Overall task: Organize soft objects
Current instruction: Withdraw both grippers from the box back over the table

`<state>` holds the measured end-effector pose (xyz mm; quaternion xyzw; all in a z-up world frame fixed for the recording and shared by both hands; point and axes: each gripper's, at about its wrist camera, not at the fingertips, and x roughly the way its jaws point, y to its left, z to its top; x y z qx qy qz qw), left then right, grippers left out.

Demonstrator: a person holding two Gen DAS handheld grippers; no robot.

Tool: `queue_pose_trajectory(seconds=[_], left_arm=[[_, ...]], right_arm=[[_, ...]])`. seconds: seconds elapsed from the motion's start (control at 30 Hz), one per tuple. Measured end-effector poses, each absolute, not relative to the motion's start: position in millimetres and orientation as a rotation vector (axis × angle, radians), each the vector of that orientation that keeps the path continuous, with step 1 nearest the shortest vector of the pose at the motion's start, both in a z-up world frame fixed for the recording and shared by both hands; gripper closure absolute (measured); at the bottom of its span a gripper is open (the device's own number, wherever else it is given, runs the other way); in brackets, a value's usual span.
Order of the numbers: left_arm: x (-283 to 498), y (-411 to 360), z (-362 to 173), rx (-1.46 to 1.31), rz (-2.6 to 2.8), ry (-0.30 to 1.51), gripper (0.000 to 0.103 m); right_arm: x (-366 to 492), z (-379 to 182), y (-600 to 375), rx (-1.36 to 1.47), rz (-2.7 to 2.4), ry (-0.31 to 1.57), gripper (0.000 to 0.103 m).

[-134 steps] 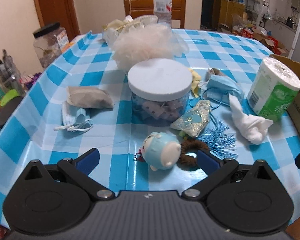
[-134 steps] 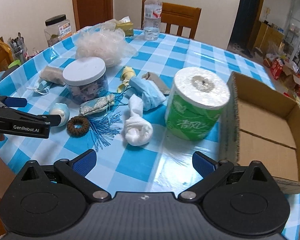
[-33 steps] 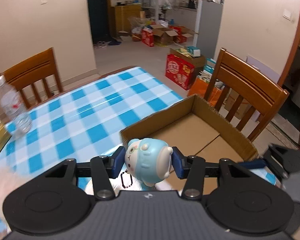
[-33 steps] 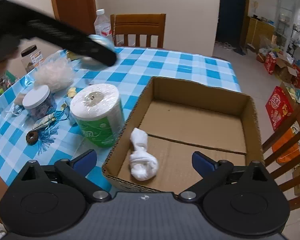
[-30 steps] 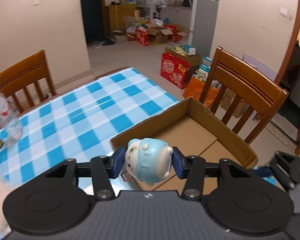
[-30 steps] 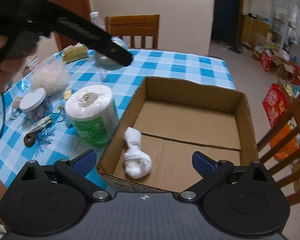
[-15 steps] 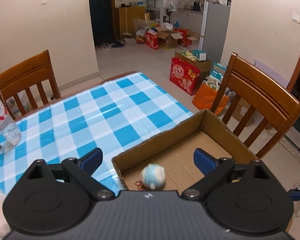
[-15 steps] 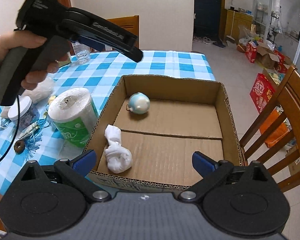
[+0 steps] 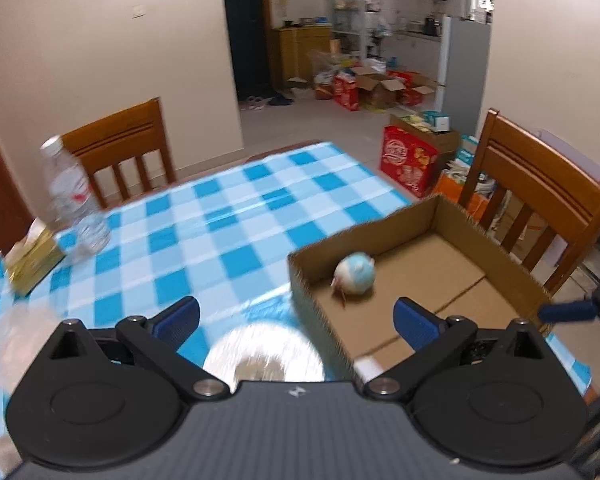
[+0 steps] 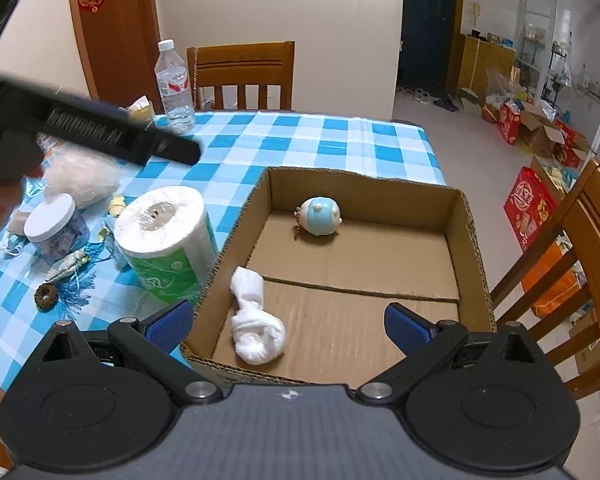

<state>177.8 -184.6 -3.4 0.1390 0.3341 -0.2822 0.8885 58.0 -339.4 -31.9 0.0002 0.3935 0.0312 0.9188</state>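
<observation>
The left gripper (image 9: pixel 296 318) has let go, jaws opening wide and empty, and the blue plush toy (image 10: pixel 321 216) now lies in the cardboard box (image 10: pixel 470 240) near the knotted white sock (image 10: pixel 256 320), the right gripper (image 10: pixel 286 326) open and empty too, more soft things waiting on the bench (image 10: pixel 320 136).

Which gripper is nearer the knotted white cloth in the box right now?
Right. The right gripper hangs open just over the knotted white cloth at the box's near edge; the left gripper, jaws opening and empty, sits beyond the box's side, above the paper roll.
</observation>
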Motion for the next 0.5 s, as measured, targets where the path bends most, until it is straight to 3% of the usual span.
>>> queue_pose_trajectory(seconds=[0.5], left_arm=[[125,-88,-42,0.176,-0.394,0.797,0.001]], right_arm=[[70,-34,-281,-0.074,0.148,0.833,0.0]])
